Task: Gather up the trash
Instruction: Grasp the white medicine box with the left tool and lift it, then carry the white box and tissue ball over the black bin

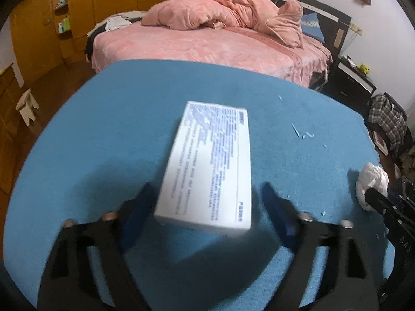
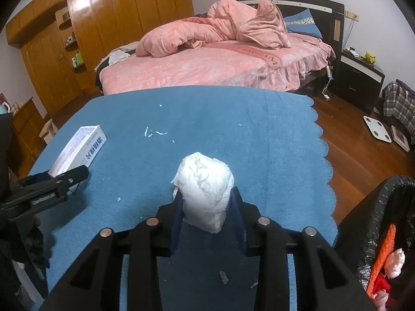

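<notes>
My right gripper (image 2: 206, 207) pinches the soft, light tissue wad (image 2: 205, 191) mid-body; it will squash. My left gripper (image 1: 205, 202) is spread around the stiff, light box (image 1: 210, 165), at twelve o'clock; grip its long sides.

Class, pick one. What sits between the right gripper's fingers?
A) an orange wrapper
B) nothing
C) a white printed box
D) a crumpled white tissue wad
D: in the right wrist view, the right gripper has its blue fingers closed against the crumpled white tissue wad.
</notes>
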A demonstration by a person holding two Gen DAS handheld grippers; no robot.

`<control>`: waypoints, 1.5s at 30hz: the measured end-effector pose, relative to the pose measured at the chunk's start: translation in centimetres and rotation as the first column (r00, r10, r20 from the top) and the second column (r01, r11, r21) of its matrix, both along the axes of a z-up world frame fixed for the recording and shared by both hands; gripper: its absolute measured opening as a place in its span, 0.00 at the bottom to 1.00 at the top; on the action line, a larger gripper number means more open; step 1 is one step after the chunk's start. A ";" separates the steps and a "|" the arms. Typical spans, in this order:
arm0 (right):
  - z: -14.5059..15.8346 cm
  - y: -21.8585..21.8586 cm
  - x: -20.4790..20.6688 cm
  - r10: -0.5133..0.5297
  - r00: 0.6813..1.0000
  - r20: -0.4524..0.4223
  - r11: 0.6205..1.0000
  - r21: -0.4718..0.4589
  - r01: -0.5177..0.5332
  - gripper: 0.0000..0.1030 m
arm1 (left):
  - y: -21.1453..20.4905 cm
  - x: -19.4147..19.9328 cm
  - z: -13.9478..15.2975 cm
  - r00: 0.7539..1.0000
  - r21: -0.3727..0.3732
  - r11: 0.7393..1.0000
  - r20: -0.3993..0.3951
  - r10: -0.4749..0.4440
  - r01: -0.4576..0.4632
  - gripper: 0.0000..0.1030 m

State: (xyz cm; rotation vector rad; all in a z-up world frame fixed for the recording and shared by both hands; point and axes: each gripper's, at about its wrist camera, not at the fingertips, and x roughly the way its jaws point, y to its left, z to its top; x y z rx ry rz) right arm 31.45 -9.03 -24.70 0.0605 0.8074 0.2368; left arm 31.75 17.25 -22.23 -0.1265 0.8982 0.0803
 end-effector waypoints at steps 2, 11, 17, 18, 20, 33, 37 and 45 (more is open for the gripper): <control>-0.1 0.0 0.1 0.001 1.000 -0.001 1.000 0.000 -0.001 0.37 | 0.0 -0.2 0.1 1.000 -0.009 1.000 0.017 -0.008 0.008 0.59; -0.1 0.1 0.2 -0.003 1.000 -0.007 1.000 0.002 0.003 0.50 | -0.7 -1.2 0.4 0.998 -0.023 0.999 0.055 -0.028 0.029 0.53; 0.0 0.4 0.3 0.002 1.000 -0.002 1.000 0.001 -0.002 0.57 | -1.3 -2.3 0.3 0.998 -0.025 0.999 0.037 -0.043 0.044 0.53; 0.0 0.4 0.4 0.003 1.000 -0.007 1.000 0.003 -0.003 0.57 | -1.2 -2.3 0.2 0.999 -0.028 0.999 0.034 -0.041 0.042 0.53; -0.2 0.6 0.7 0.000 1.000 -0.020 1.000 -0.013 0.000 0.50 | -1.1 -2.3 0.2 0.999 -0.034 0.999 0.031 -0.037 0.038 0.53; 3.0 0.8 -1.1 0.041 0.998 0.052 0.999 0.020 -0.042 0.29 | -2.0 -4.2 2.3 0.992 -0.030 0.997 0.106 -0.065 0.068 0.53; 4.3 0.4 -2.5 0.032 0.996 0.080 0.998 0.048 -0.036 0.29 | -2.6 -5.6 3.7 0.987 -0.029 0.996 0.141 -0.075 0.080 0.52; 6.6 -1.4 -4.9 0.003 0.994 0.110 0.997 0.075 -0.011 0.29 | -4.1 -8.4 6.5 0.976 -0.027 0.994 0.192 -0.100 0.107 0.52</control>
